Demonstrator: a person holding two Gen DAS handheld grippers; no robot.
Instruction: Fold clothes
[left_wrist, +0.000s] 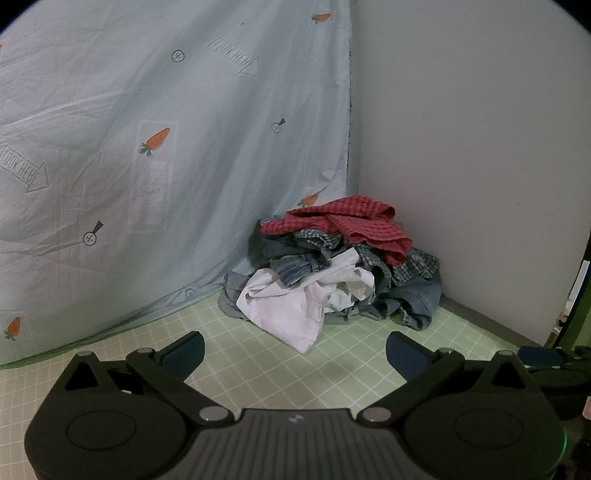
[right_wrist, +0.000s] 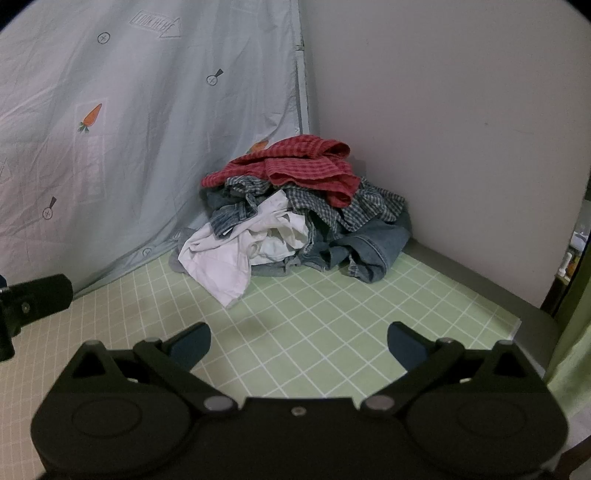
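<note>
Clothes pile (left_wrist: 332, 266) heaped in the corner where carrot-print sheet (left_wrist: 147, 147) meets wall (left_wrist: 461, 129), on green grid mat (left_wrist: 295, 369). Nothing folded yet. Left gripper (left_wrist: 295, 354) and right gripper (right_wrist: 299, 343): both spread wide, empty, near the pile but apart from it. Suggest pinching white garment (right_wrist: 229, 266), the pile's nearest edge, at a single layer; drag clear before spreading.

The table (left_wrist: 258, 369) is pale green with a white grid. On the heap at its far corner, a red checked cloth (left_wrist: 354, 225) tops a blue-and-white gingham shirt (left_wrist: 402, 266), a plain white garment (left_wrist: 295, 306) and faded blue denim (left_wrist: 413, 299). The sheet (left_wrist: 147, 147) along the left edge is pale blue-grey, printed with orange carrots, and the wall (left_wrist: 461, 147) is plain off-white.
</note>
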